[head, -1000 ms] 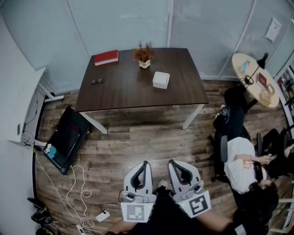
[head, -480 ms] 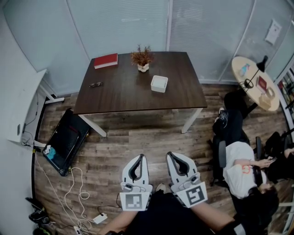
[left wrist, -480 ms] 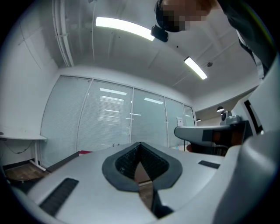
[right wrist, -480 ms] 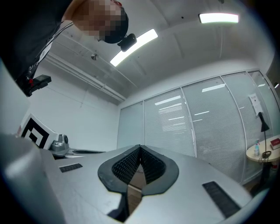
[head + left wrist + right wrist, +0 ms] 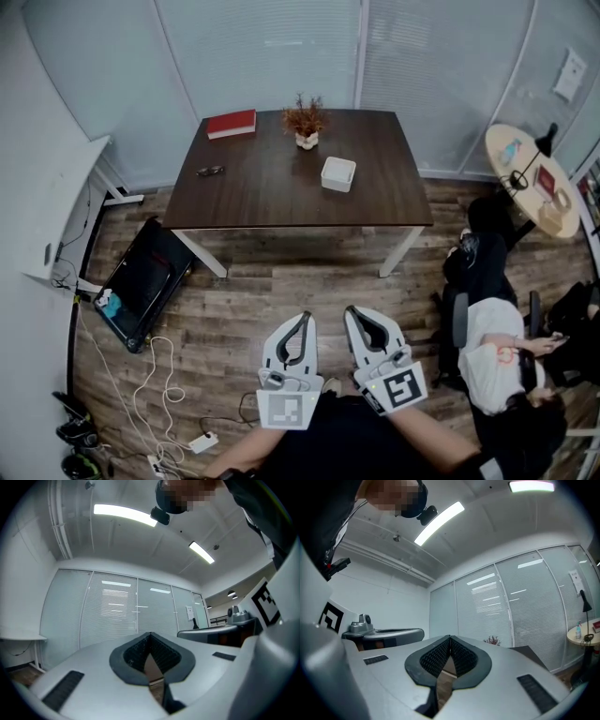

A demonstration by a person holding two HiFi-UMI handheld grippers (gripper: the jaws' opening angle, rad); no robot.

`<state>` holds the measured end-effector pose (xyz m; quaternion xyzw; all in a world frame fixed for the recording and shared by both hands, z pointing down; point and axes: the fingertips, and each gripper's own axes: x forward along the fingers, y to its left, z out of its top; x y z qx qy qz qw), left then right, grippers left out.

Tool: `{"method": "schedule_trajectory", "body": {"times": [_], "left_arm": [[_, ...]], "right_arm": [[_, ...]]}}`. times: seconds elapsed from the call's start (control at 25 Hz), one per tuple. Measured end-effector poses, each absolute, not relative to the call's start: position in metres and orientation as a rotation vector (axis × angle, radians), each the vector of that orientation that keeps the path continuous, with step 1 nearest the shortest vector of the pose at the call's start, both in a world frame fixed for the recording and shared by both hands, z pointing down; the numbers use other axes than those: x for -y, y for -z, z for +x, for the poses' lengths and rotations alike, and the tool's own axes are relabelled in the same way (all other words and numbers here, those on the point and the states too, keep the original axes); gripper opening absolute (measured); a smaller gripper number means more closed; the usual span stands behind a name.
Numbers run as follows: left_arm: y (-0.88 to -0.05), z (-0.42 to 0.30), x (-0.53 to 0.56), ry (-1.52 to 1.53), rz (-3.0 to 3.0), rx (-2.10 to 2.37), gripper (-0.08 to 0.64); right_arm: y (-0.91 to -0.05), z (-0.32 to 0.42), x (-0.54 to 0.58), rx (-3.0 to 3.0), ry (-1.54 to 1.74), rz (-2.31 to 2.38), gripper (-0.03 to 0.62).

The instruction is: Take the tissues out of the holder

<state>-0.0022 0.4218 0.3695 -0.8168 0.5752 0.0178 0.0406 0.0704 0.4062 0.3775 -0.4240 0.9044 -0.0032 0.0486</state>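
A white square tissue holder (image 5: pixel 338 173) sits on the dark brown table (image 5: pixel 262 187), right of centre. In the head view both grippers are held low over the wooden floor, well short of the table. My left gripper (image 5: pixel 305 317) is shut, its tips meeting with nothing between them. My right gripper (image 5: pixel 352 312) stands beside it, also shut and empty. In the left gripper view the left gripper (image 5: pixel 149 634) has its jaws touching at the tip. In the right gripper view the right gripper (image 5: pixel 450 638) likewise has its tips closed. The holder is hidden in both gripper views.
On the table are a red book (image 5: pixel 231 123), a small potted plant (image 5: pixel 307 120) and glasses (image 5: pixel 209 171). A black case (image 5: pixel 141 284) and white cables (image 5: pixel 155 394) lie on the floor at the left. A seated person (image 5: pixel 506 352) and a round side table (image 5: pixel 534 178) are at the right.
The head view has shifted, so the table and holder sit slightly lower and further right. Both grippers stay shut and side by side, a little further right in the picture.
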Motion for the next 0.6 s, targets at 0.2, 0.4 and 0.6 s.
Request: {"method": "schedule_trajectory", "body": {"times": [0.2,0.4,0.6], "left_arm": [[-0.373,-0.002,-0.42,-0.122,-2.532,-1.865,-0.002],[-0.372,0.0,-0.416,-0.156,-2.505,-1.872,-0.002],[-0.402,0.003,-0.406,-0.118,-2.593,-1.905,-0.002]], "right_arm": [[-0.376,0.072,-0.41,-2.767,-0.044,-1.279,0.009],[-0.376,0.079,-0.406,-2.765,-0.051,-1.29,0.009],[-0.384,0.08,-0.393,-2.763,-0.026,-1.313,0.009]]}}
